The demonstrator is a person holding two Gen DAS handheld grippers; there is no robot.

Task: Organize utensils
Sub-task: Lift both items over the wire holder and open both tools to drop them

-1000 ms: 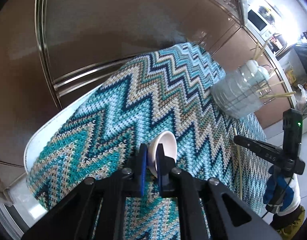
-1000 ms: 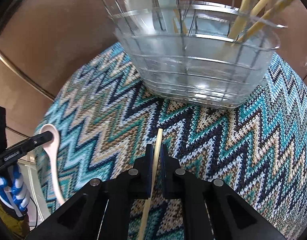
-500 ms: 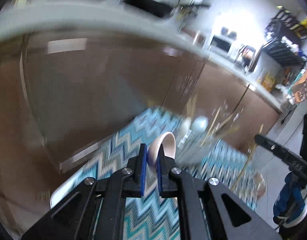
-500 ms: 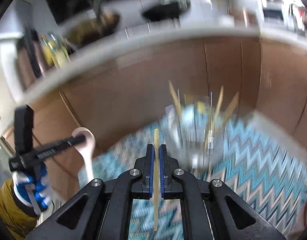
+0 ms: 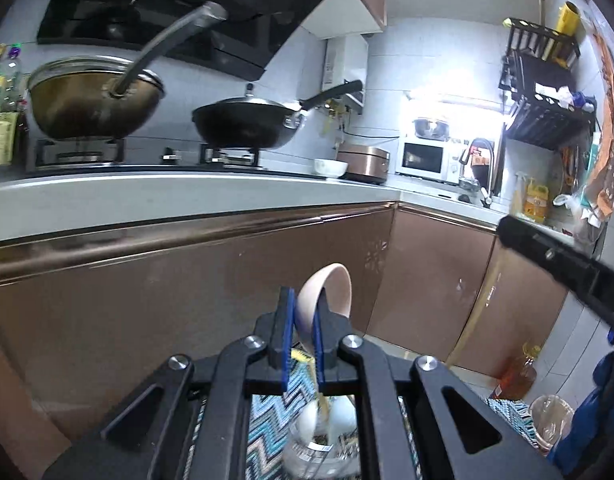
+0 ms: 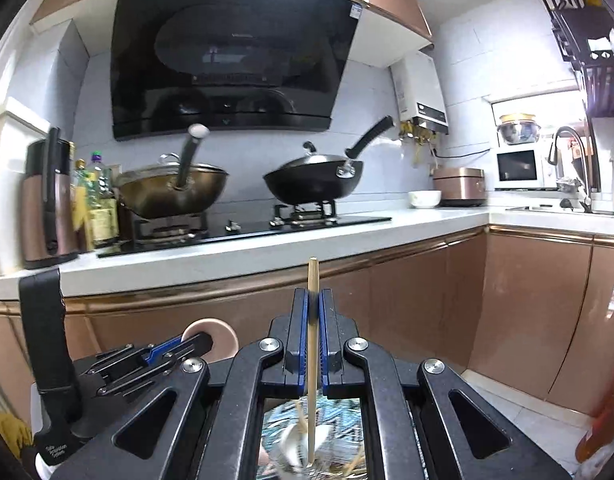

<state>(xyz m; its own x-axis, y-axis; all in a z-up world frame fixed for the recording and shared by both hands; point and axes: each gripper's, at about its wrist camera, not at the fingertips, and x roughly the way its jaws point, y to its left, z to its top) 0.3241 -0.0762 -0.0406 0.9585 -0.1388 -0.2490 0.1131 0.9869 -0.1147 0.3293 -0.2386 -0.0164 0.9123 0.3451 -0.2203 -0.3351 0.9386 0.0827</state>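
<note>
Left gripper (image 5: 303, 312) is pinching a pale ceramic spoon (image 5: 325, 294): the blue pads (image 5: 286, 332) press on it from both sides, and the bowl of the spoon sticks up past the fingertips toward 12 o'clock. Its handle runs down between the fingers toward 6 o'clock and ends over the clear utensil holder (image 5: 323, 452), which sits blurred at the bottom of the left wrist view on the zigzag knit cloth (image 5: 267, 420). Something white is already inside the holder; can't tell what it is.

Right gripper (image 6: 315, 312) is clamped on a single wooden chopstick (image 6: 312, 336), held upright. Its top end pokes above the fingertips at 12 o'clock; the lower end hangs down at 6 o'clock over the same holder (image 6: 311, 444), which is blurred here as well. More sticks lean in the holder at about 5 o'clock.

In the right wrist view the left gripper (image 6: 195, 344) shows at 8 o'clock with the spoon's bowl (image 6: 219, 338) just behind its fingertips. In the left wrist view the right gripper's black body (image 5: 563, 268) crosses at 3 o'clock.

Both cameras face the brown cabinet fronts (image 6: 427, 288) and white counter (image 6: 267, 248). Two woks on the hob: a brass-coloured one (image 6: 171, 192) at 10 o'clock and a black one (image 6: 313, 184) at 12 o'clock.
</note>
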